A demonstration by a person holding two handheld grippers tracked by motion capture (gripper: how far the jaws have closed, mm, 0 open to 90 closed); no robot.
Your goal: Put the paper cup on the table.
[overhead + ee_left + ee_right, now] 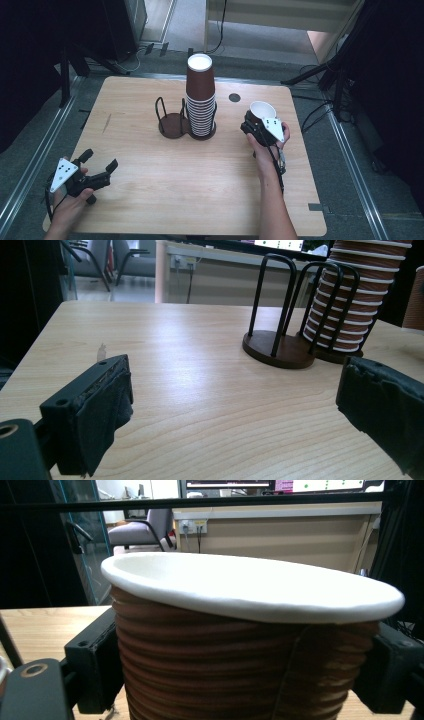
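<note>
The right claw (pixel 256 126) has 1 brown cup (pixel 261 112) between its jaws, well to the right of the rack (pixel 186 120) and above the desk (pixel 150 170). In the right gripper view the cup (pixel 235 655) sits with its ribbed wall between both black jaws, white rim up and tilted; the jaws stand at about the cup's width. Whether the pads press hard or just cradle it is hard to judge, but the cup appears carried, so I take it as gripped.

The left claw (pixel 97 162) hangs near the desk's front left corner, jaws wide apart and holding nothing; in the left gripper view bare wood (pixel 200 405) lies between them.

The rack has 2 round bays with wire hoops. The right bay holds a tall stack (pixel 200 95) of cups, rims showing as white bands. The left bay (pixel 170 125) has only its dark base.

As a judgement: 1 cup seems to be off the stack and in hand, and none is in the left bay, so the work looks early. If the aim is to move cups to the other bay or set them out on the desk, nearly the whole stack is left. The held cup is not yet set down anywhere.
</note>
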